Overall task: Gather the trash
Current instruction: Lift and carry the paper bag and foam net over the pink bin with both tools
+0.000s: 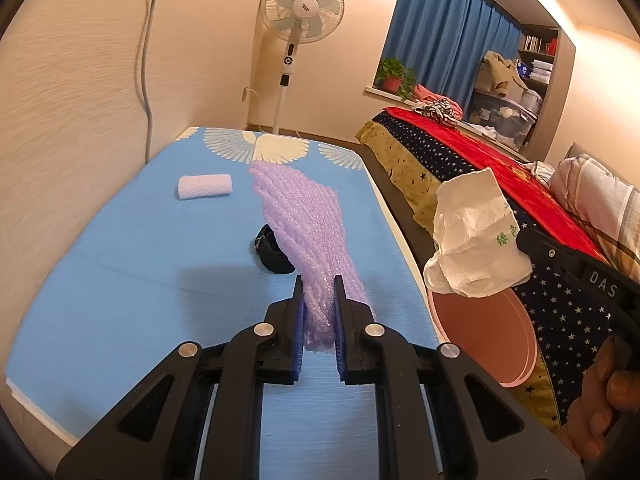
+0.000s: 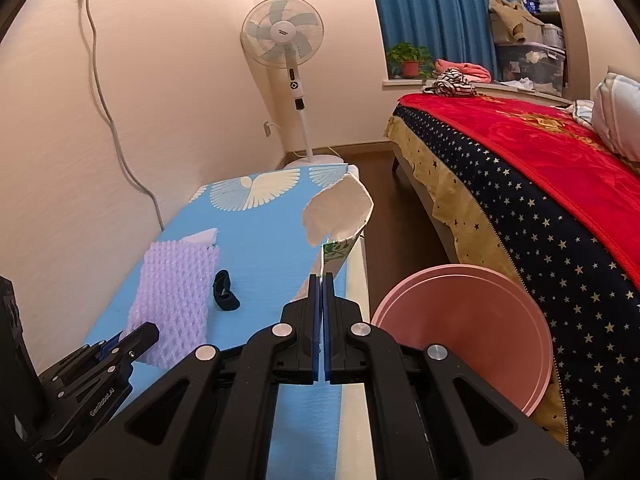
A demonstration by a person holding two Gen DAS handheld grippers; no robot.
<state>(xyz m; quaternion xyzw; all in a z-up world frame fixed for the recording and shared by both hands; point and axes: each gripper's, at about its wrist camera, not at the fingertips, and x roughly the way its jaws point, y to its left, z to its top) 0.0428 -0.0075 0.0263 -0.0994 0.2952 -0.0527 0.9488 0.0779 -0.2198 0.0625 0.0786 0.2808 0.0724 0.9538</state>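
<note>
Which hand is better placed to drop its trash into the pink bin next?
Right, probably. The right gripper holds the white paper wrapper beside the pink bin, while the left gripper holds the purple foam net over the blue table.

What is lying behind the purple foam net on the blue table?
Behind the purple foam net held by the left gripper, a small black object lies on the blue table. In the left wrist view the net covers part of it, so what it is stays unclear.
</note>
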